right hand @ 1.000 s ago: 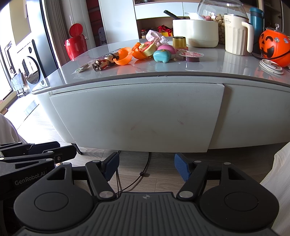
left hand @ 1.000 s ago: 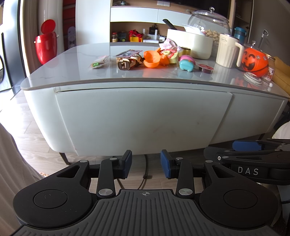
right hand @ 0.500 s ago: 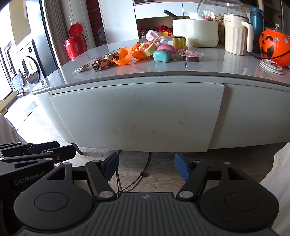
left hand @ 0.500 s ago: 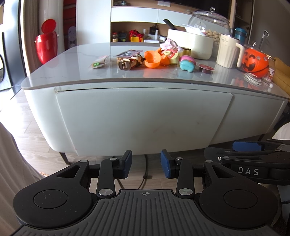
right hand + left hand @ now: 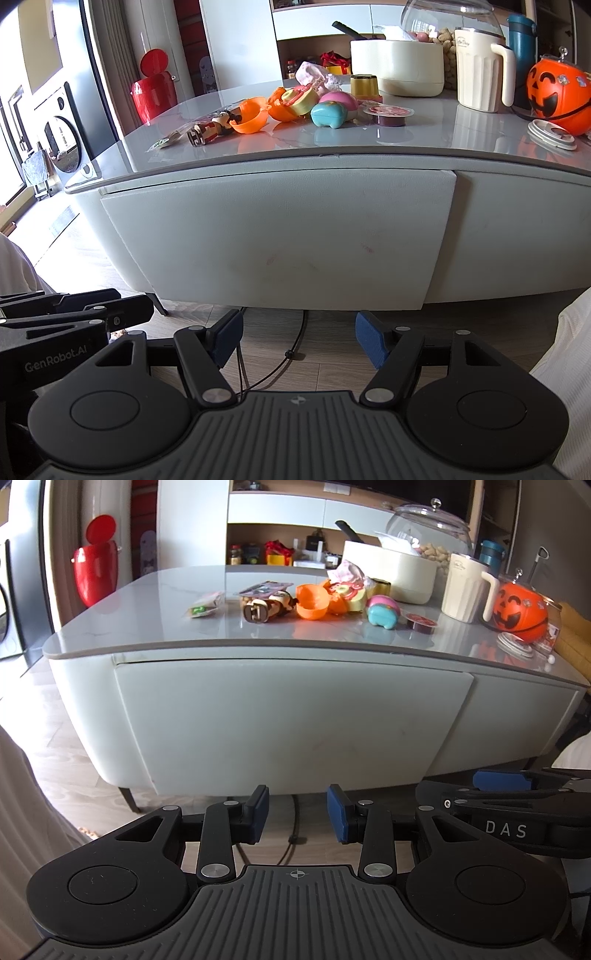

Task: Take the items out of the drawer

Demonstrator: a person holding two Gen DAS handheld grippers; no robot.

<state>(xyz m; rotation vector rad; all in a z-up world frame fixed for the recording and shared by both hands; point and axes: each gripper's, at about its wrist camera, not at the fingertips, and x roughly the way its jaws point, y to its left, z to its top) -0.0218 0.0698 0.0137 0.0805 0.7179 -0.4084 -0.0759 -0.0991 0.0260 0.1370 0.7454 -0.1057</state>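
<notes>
drawer shut | left gripper low, empty; right gripper gaping wider

Left gripper and right gripper hang side by side, level, both parted and empty.

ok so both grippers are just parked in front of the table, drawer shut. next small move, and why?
Probably bring the right gripper forward and up to the bottom edge of the drawer front to pull it. The panel sits flush under the tabletop with no handle visible, so the lower lip looks like the only grip. Both the right and the left gripper are open, empty and short of the panel.
</notes>
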